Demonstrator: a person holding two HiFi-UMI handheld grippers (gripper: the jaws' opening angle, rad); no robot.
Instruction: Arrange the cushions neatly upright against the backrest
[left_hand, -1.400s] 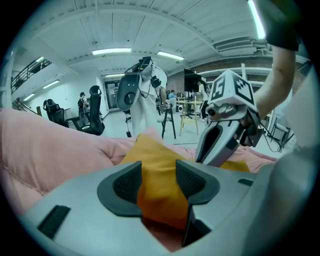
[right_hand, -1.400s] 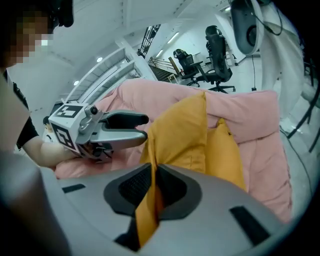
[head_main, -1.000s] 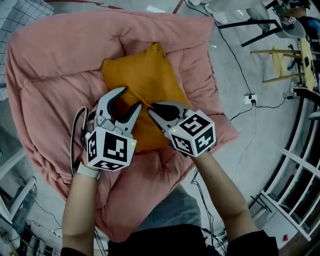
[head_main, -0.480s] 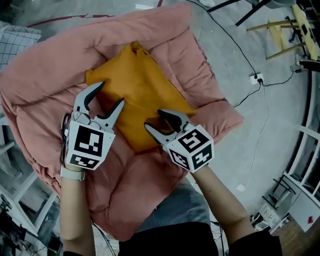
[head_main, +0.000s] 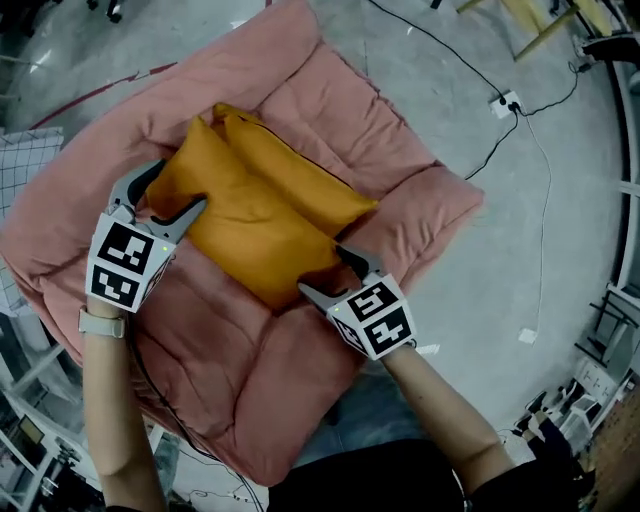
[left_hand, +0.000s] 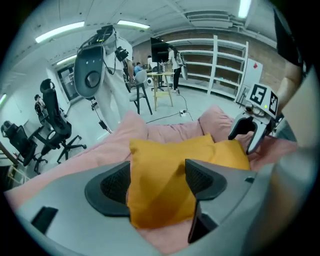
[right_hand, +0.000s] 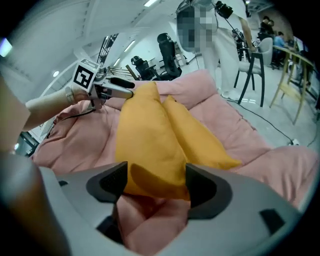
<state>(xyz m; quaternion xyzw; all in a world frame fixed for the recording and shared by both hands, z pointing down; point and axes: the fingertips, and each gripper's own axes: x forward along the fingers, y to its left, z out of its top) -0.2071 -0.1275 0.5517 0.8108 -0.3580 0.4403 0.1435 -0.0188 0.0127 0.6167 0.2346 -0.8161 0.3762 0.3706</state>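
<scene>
Head view: your two orange cushions lie side by side on the pink sofa (head_main: 340, 110), the near cushion (head_main: 250, 235) just in front of the far cushion (head_main: 300, 185), their sides touching. Your left claw (head_main: 180, 185) straddles the near cushion's upper-left end, and your right claw (head_main: 322, 270) straddles its lower end.

Left gripper view: the left claw's (left_hand: 157, 182) jaws have just been opening and stand wide apart. A corner of the near cushion (left_hand: 165, 165) sits between them, not yet pinched. The right claw (left_hand: 247, 132) shows at the far end.

Right gripper view: the right claw (right_hand: 155, 182) has also just been opening. Its jaws are spread, with the near cushion's (right_hand: 145, 135) end between them and loose. The far cushion (right_hand: 195, 135) slopes beside it.

Progress, as I judge it: neither cushion is yet propped against the raised backrest (head_main: 230, 70). You are set to grip the near one at both ends. Standing both upright remains.
</scene>
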